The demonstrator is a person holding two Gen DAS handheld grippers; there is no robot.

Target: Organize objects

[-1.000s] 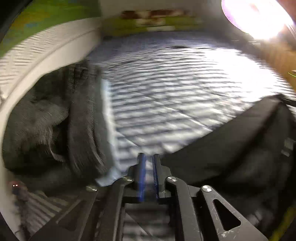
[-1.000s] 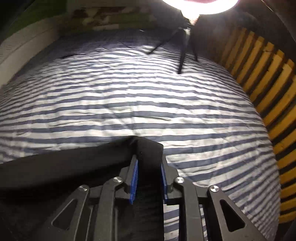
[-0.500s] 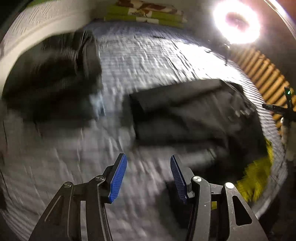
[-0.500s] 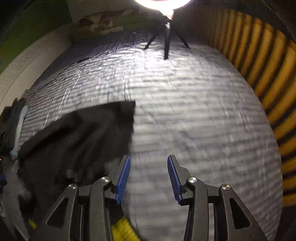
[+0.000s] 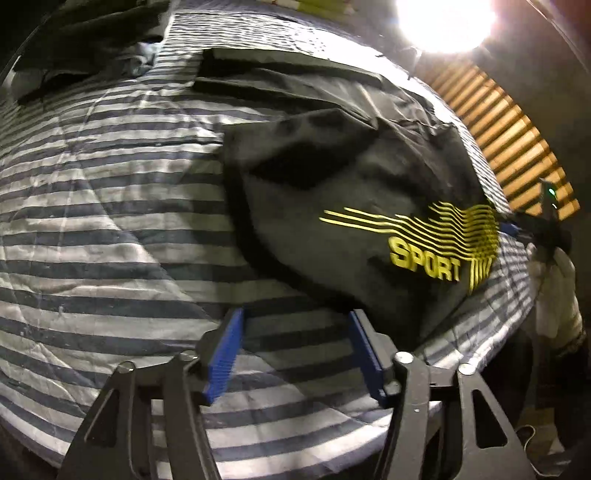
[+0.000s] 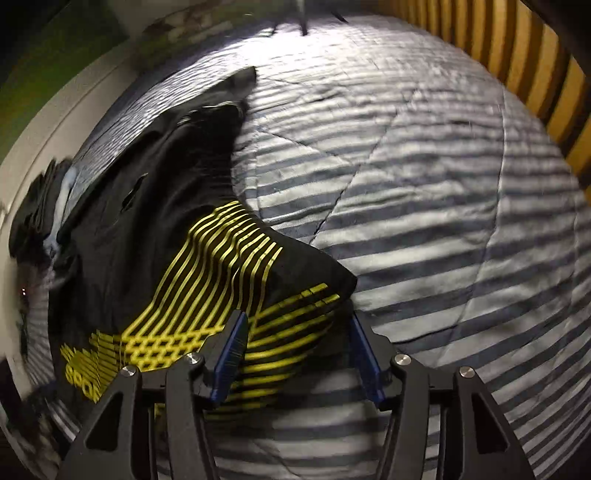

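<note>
Striped bedspread (image 5: pixel 110 206), bright lamp (image 5: pixel 443 22), orange slatted wall (image 6: pixel 535 55)

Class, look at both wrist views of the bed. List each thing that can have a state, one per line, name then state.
black sport shirt: lying crumpled on the bed, unheld
dark clothes pile: heaped at the far edge of the bed
striped bedspread: spread out, creased
lamp: lit
left gripper: jaws opening, nothing between
right gripper: jaws opening, over the shirt's edge, not pinching

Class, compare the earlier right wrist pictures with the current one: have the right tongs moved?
Yes. The right tongs pulled back along the striped bedspread, away from the lamp stand, jaws opening over the black shirt's edge.
</note>
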